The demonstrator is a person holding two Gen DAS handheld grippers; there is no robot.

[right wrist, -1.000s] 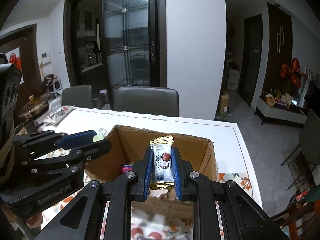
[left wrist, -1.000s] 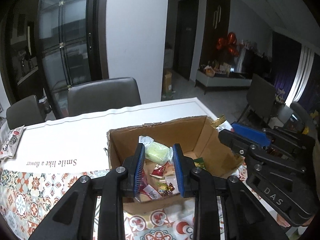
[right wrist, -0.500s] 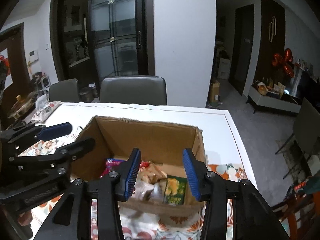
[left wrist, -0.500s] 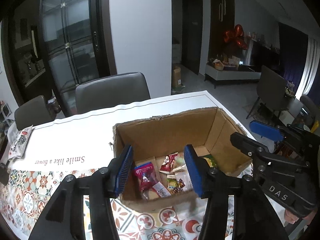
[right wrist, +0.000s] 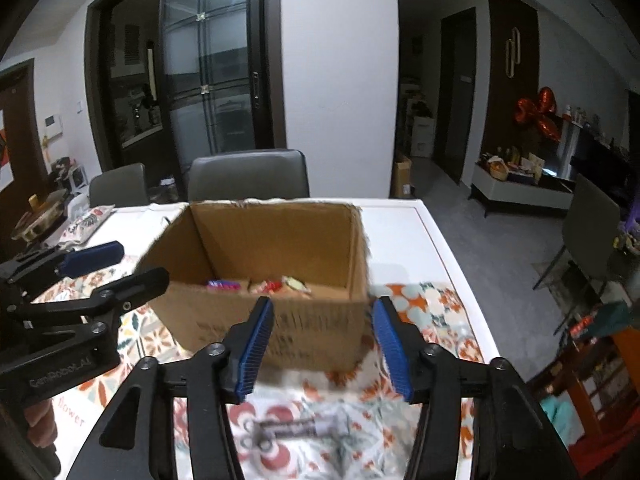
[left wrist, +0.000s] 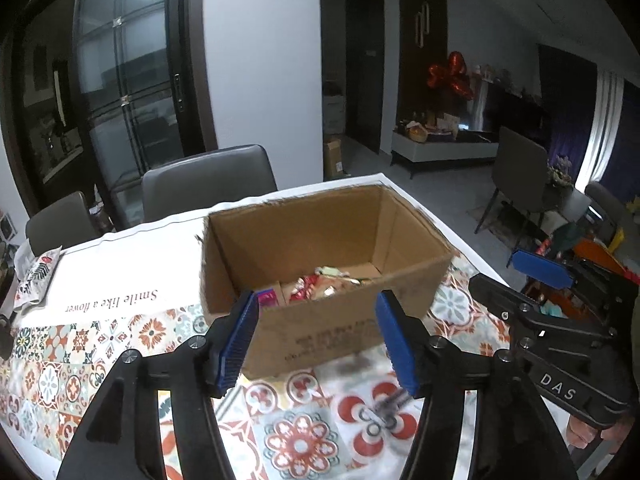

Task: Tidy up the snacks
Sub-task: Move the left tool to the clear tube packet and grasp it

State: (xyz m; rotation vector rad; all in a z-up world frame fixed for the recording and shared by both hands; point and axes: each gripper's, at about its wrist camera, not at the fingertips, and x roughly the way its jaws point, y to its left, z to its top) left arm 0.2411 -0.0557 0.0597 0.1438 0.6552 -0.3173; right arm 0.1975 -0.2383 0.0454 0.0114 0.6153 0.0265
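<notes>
An open cardboard box (left wrist: 320, 332) stands on the patterned tablecloth and holds several wrapped snacks (left wrist: 316, 286). It also shows in the right wrist view (right wrist: 248, 320), with snacks (right wrist: 276, 286) inside. My left gripper (left wrist: 320, 340) is open and empty, just in front of the box's near wall. My right gripper (right wrist: 322, 346) is open and empty, also in front of the box. Each gripper shows in the other's view: the right gripper (left wrist: 532, 280) at the right, the left gripper (right wrist: 108, 264) at the left. A small dark wrapped item (right wrist: 288, 428) lies blurred on the cloth below my right gripper.
A snack packet (left wrist: 34, 280) lies at the table's far left. Grey chairs (left wrist: 208, 184) stand behind the table. The table's right edge (right wrist: 452, 256) drops to the floor. A pot (right wrist: 36, 216) sits at the far left.
Both grippers let go of their snacks into the box, opened wide, and pulled back toward me, from above the box to in front of its near wall.
</notes>
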